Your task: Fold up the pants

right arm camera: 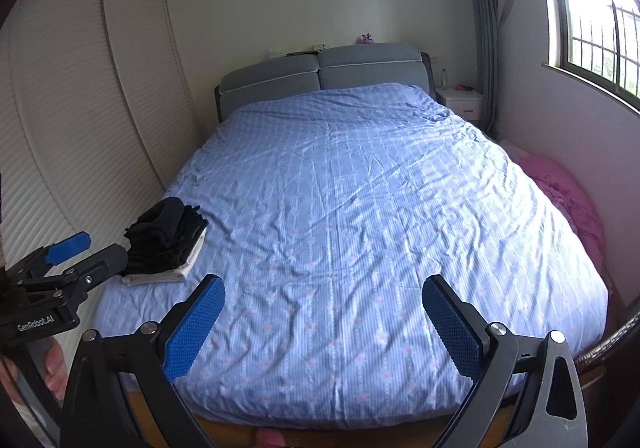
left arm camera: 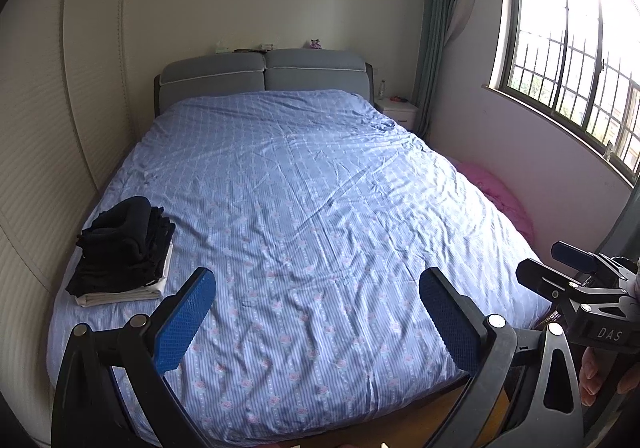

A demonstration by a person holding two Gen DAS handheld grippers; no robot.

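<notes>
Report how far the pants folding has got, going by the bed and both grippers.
Done: a stack of folded dark clothes sits on a folded white piece at the bed's left edge. In hand: nothing; the left gripper and right gripper are both open above the blue bedspread. Left: no unfolded pants show on the bed, so either the pile is finished or the next pair is out of view.

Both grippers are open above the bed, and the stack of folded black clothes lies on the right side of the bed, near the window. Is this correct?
Not quite. The stack of folded black clothes lies on the left side of the bed, by the wardrobe, away from the window. Both wrist views show it. The left gripper and right gripper are open.
</notes>
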